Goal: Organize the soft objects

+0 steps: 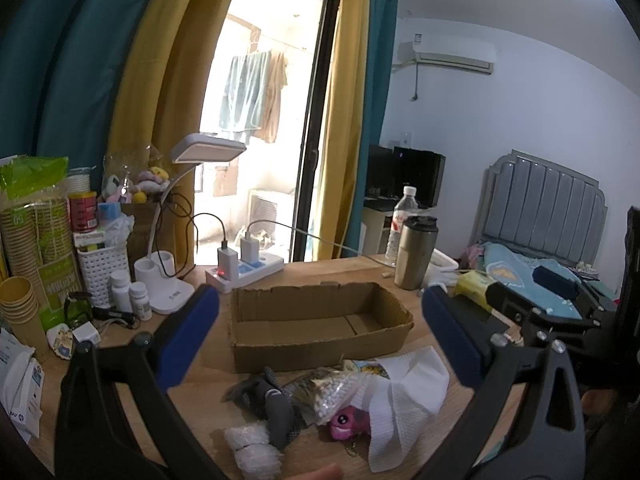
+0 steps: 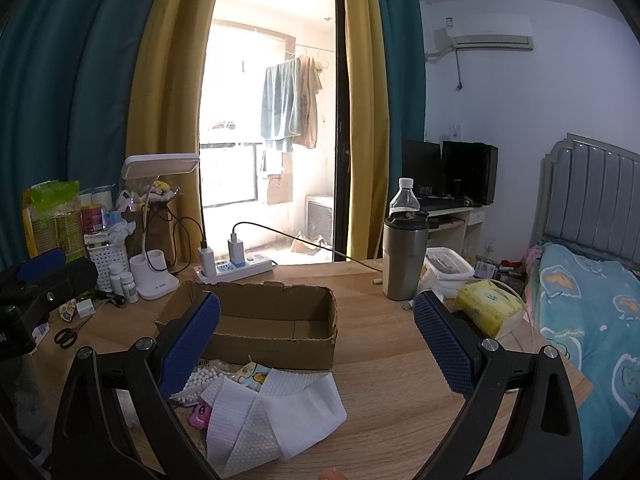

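An empty cardboard box (image 1: 320, 344) (image 2: 276, 344) sits mid-table. In front of it lies a pile of soft things: a white cloth (image 1: 404, 396) (image 2: 264, 416), a pink plush toy (image 1: 346, 424) (image 2: 200, 414), a bag of white beads (image 1: 332, 392) (image 2: 200, 380), a grey sock-like item (image 1: 276, 408) and a white bubble-wrap roll (image 1: 252, 448). My left gripper (image 1: 320, 340) hovers open above the pile, holding nothing. My right gripper (image 2: 316, 344) is open too, above the cloth and box. The other gripper shows at each view's edge.
A steel tumbler (image 2: 404, 256), water bottle (image 2: 404, 196), yellow tissue pack (image 2: 488, 308) and lidded container (image 2: 448, 264) stand right of the box. A power strip (image 2: 236, 264), desk lamp (image 2: 156, 280), pill bottles (image 1: 130, 292), scissors (image 2: 68, 334) and paper cups (image 1: 20, 308) crowd the left. A bed (image 2: 592, 320) lies right.
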{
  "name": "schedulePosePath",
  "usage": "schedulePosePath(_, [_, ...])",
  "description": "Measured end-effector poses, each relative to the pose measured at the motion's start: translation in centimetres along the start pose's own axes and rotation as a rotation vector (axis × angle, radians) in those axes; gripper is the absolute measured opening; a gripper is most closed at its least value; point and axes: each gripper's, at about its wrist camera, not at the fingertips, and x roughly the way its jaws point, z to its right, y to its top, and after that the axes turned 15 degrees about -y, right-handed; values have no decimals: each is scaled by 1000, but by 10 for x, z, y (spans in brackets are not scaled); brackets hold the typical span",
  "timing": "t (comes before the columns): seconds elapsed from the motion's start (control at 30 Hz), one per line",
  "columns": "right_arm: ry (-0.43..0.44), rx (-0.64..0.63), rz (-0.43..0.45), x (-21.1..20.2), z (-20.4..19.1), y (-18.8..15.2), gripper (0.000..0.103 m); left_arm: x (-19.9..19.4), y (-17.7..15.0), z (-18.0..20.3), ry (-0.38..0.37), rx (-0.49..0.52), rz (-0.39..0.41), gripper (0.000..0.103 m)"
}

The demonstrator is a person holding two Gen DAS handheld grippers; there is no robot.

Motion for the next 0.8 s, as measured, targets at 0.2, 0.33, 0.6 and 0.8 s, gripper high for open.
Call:
schedulePosePath(0.2, [-12, -8, -8, 3, -1, -2, 99, 5, -7, -8, 8, -3, -43, 102])
schedulePosePath(0.33, [-24, -20, -31, 13, 4, -7, 99, 12, -21, -21, 38, -23, -99, 102])
schedulePosePath(0.6, [-9, -59, -111, 37, 2, -29, 99, 22, -49, -41, 77, -44, -184, 102])
schedulePosePath(0.8, [33, -91, -198, 56, -6, -53, 99, 36, -78, -54, 83, -85, -292, 102])
